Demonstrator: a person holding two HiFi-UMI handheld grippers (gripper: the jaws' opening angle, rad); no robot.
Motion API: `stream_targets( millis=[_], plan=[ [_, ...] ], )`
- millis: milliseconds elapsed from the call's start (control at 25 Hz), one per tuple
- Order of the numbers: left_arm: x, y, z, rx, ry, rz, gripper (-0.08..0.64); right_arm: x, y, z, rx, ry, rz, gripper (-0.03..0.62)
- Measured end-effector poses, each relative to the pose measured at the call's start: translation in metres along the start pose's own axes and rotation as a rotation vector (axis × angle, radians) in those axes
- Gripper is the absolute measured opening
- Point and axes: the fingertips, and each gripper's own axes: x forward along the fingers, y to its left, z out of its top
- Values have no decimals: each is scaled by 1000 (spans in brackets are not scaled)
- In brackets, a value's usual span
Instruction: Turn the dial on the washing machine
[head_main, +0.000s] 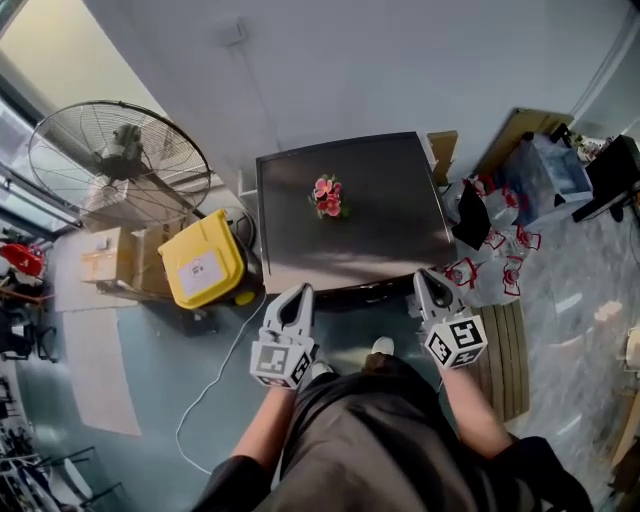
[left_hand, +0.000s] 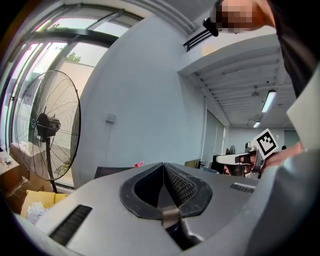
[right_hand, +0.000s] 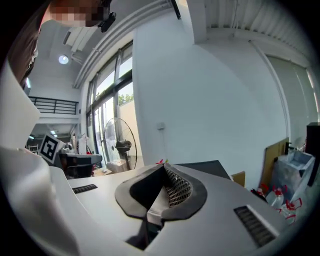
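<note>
1. Head view: the washing machine (head_main: 350, 210) stands back against the wall. A little bunch of pink flowers (head_main: 327, 196) lies near the middle of its dark flat top. I can't make out the dial from up here, since the front face drops away under the near edge.
2. Same view, containers:
   - A yellow bin (head_main: 203, 265) sits just left of the washing machine. Its lid is closed, so no idea what's inside.
   - Cardboard boxes (head_main: 112, 255) sit further left, below the big fan (head_main: 118, 160).
   - A clear bluish tub (head_main: 548, 168) is off to the machine's right rear, contents unclear.
   - Red-trigger spray bottles (head_main: 490, 262) are on the floor by the machine's right side.
3. Room to move: there's bare floor in front of the washing machine where the person stands. A white cable (head_main: 215, 375) trails at front left and a ribbed mat (head_main: 505, 350) lies at front right. The left gripper (head_main: 298, 292) and right gripper (head_main: 428, 280) hang just short of the machine's front edge, well apart from each other.
4. Left gripper view: the left gripper (left_hand: 163, 165) has its jaws pressed together with nothing between them. The washing machine (left_hand: 107, 171) top and the flowers (left_hand: 138, 164) peek over just beyond, with the fan (left_hand: 42, 125) to its left.
5. Right gripper view: the right gripper (right_hand: 164, 166) is the same, jaws together and empty. The washing machine (right_hand: 207, 167) top shows right behind the tips. The tub (right_hand: 299, 167) and spray bottles (right_hand: 280, 197) are far to its right.
</note>
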Motion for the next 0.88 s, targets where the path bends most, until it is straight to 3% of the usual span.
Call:
stream_targets(
  millis=[240, 880],
  plan=[
    [-14, 13, 13, 32, -23, 8, 5, -6, 8, 8, -33, -8, -34, 0],
    [-12, 15, 12, 14, -22, -14, 5, -25, 11, -5, -74, 25, -74, -2]
  ],
)
